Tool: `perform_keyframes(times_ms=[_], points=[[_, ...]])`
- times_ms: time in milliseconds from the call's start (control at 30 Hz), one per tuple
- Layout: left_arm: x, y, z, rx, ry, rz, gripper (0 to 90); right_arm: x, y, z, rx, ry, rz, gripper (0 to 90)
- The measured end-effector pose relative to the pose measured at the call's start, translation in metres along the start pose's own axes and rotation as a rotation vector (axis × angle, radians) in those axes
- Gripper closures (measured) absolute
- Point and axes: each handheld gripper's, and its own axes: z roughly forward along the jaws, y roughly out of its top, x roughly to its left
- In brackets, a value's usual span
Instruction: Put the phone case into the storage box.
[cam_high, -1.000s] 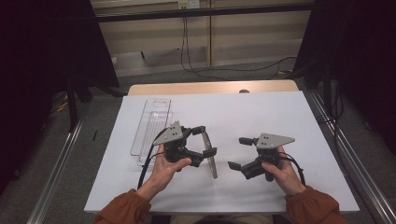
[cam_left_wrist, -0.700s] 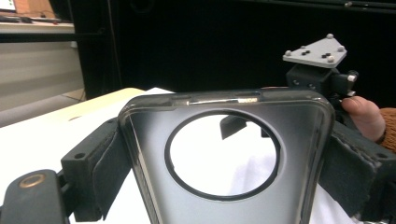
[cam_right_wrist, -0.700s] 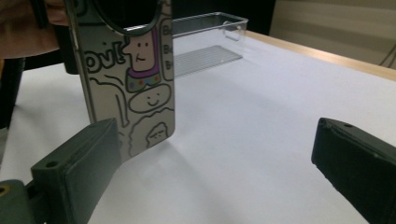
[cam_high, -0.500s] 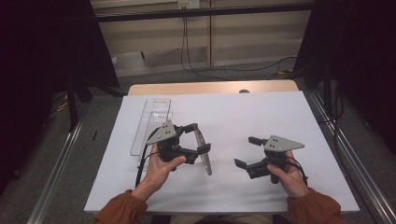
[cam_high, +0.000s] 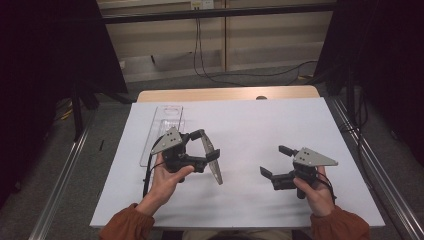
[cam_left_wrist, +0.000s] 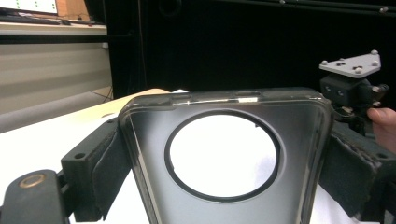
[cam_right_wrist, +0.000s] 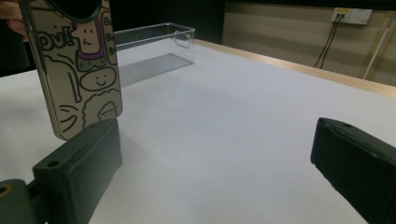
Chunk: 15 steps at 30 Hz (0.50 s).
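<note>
Left hand-held gripper (cam_high: 210, 150) is clamped on the phone case (cam_high: 214, 164) and has swung it upright since a second ago, facing the open right hand-held gripper (cam_high: 276, 161), so a handover looks likely.

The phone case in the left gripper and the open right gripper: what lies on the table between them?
Nothing: in the high view, only bare white table separates the phone case, clamped in the left gripper, from the right gripper.

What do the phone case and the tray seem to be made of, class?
Phone case: probably glossy plastic, tinted see-through from inside, with printed cartoons on its back and shiny edges. Tray: clear hard plastic, likely acrylic; the white table shows through its walls.
</note>
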Motion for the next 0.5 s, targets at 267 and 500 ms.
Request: perform_keyframes(times_ms=[267,500], points=[[0.003,0.003,-0.006,-0.013,0.023,-0.008,11.1,-0.005,-0.006,-0.016,-0.014,-0.03,0.022,1.3],[0.004,0.007,-0.01,-0.015,0.062,-0.009,11.1,-0.008,-0.012,-0.027,-0.02,-0.078,0.01,1.0]])
